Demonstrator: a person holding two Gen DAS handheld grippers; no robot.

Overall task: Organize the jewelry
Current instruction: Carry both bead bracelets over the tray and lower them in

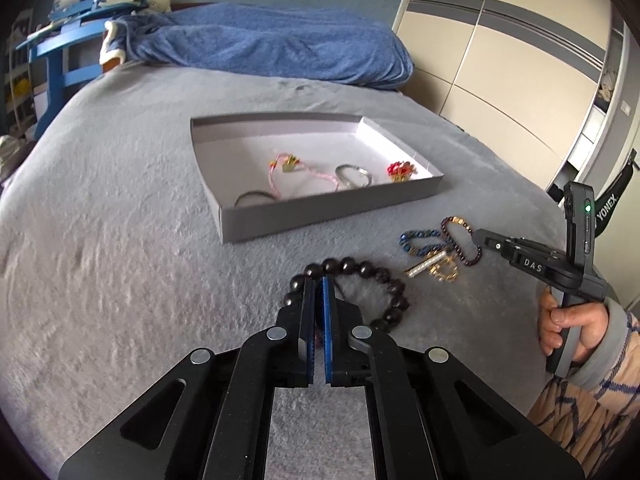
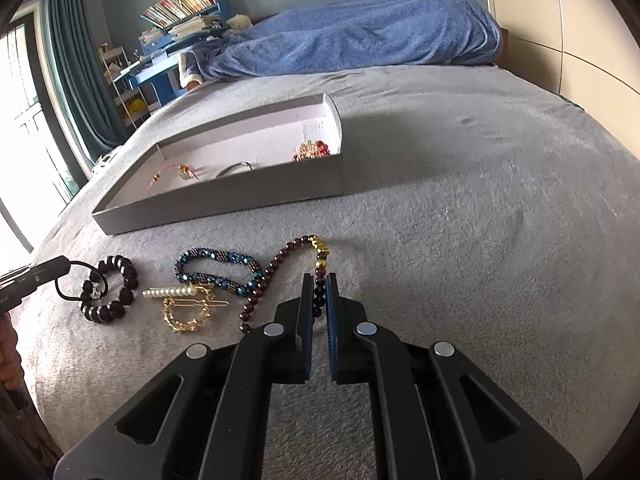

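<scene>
A grey shallow box (image 1: pixel 320 216) lies on the bed and also shows in the right wrist view (image 2: pixel 224 204); it holds a pink cord bracelet (image 1: pixel 288 168), a silver ring (image 1: pixel 354 174), a red-gold brooch (image 1: pixel 400 171) and a dark band (image 1: pixel 254 199). My left gripper (image 1: pixel 319 280) is shut on the black bead bracelet (image 1: pixel 384 284), which also shows in the right wrist view (image 2: pixel 110 296). My right gripper (image 2: pixel 319 280) is shut on the dark red bead bracelet (image 2: pixel 280 264) with gold beads. A blue bead bracelet (image 2: pixel 216 270), a pearl clip (image 2: pixel 172 292) and a gold chain (image 2: pixel 186 316) lie between them.
The grey bedspread (image 1: pixel 120 240) covers the bed. A blue blanket (image 1: pixel 260 44) is heaped at the head end. A blue desk with books (image 1: pixel 80 12) stands at the far left, a wardrobe (image 1: pixel 500 60) at the right. A window with curtains (image 2: pixel 40 120) is at the left.
</scene>
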